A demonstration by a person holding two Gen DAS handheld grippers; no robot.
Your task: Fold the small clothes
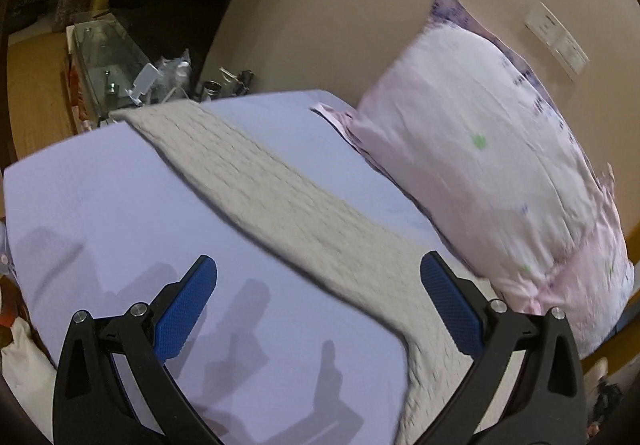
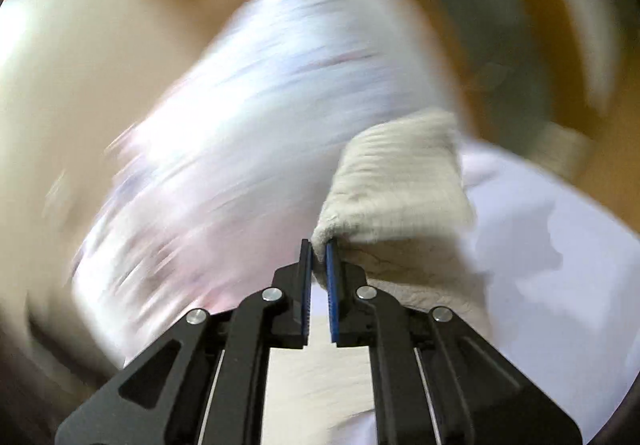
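Observation:
A beige knitted garment (image 1: 288, 201) lies stretched in a long band across the pale lilac bed sheet (image 1: 120, 205). My left gripper (image 1: 318, 277) is open and empty, hovering above the sheet with the garment's near end running between its blue pads (image 1: 188, 309). My right gripper (image 2: 319, 249) is shut on an edge of the same beige garment (image 2: 396, 181) and holds it lifted off the bed. The right wrist view is heavily blurred.
A large pink-and-white patterned pillow (image 1: 492, 173) leans against the beige wall at the bed's right side; it also shows as a blur in the right wrist view (image 2: 248, 125). A cluttered glass-topped side table (image 1: 116, 61) stands beyond the bed's far left corner.

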